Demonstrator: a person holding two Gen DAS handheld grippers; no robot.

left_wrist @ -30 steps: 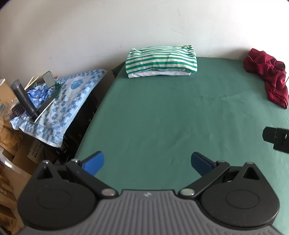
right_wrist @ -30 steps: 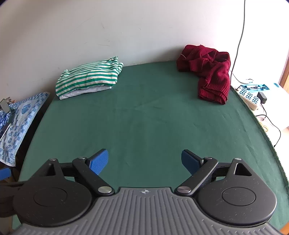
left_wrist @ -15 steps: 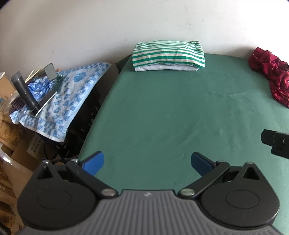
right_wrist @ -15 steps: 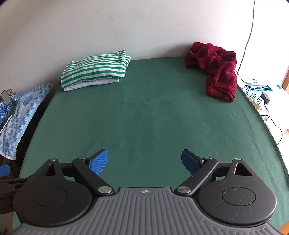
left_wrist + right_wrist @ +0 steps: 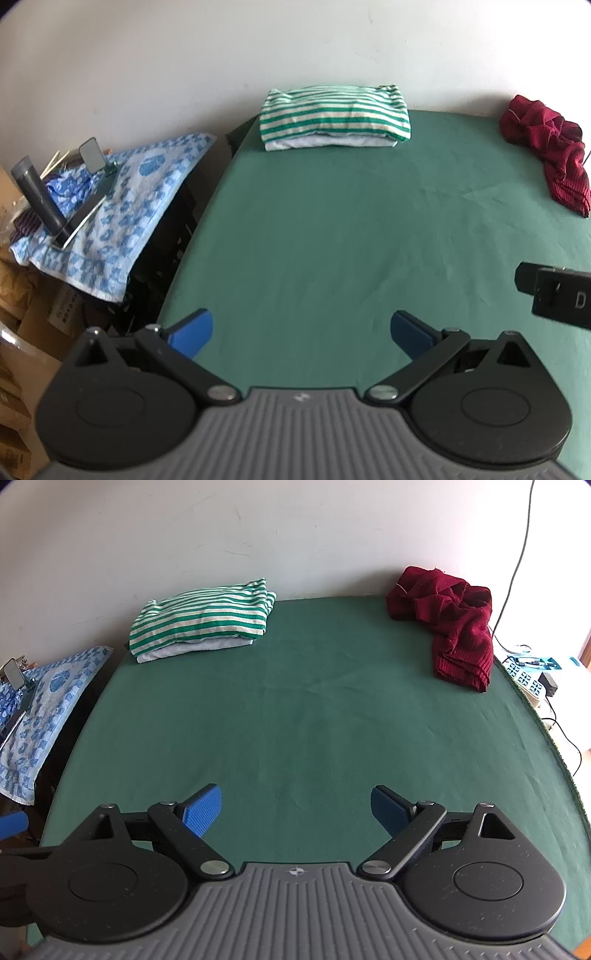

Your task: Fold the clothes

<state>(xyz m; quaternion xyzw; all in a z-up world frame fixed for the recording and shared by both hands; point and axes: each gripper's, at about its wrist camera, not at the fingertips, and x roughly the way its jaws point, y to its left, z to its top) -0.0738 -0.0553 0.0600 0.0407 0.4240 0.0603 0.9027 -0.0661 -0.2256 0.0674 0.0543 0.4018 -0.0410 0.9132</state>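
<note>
I hold my left tool (image 5: 301, 330) low over the near left part of the counter (image 5: 332, 240), its ribbed blue pads spread wide with nothing between them, and my right tool (image 5: 295, 808) hangs level beside it over the near middle, jaws likewise wide apart and empty. Both have black linkage arms and a ridged grey body. The counter is covered in smooth green felt with faint creases. At its far left edge, against the white wall, a green-and-white striped garment (image 5: 201, 618) lies folded into a neat block on top of a folded white piece. At the far right a dark red knitted sweater (image 5: 456, 622) lies crumpled and unfolded. Off to the left, a blue patterned towel (image 5: 122, 206) drapes over a dark stand.
</note>
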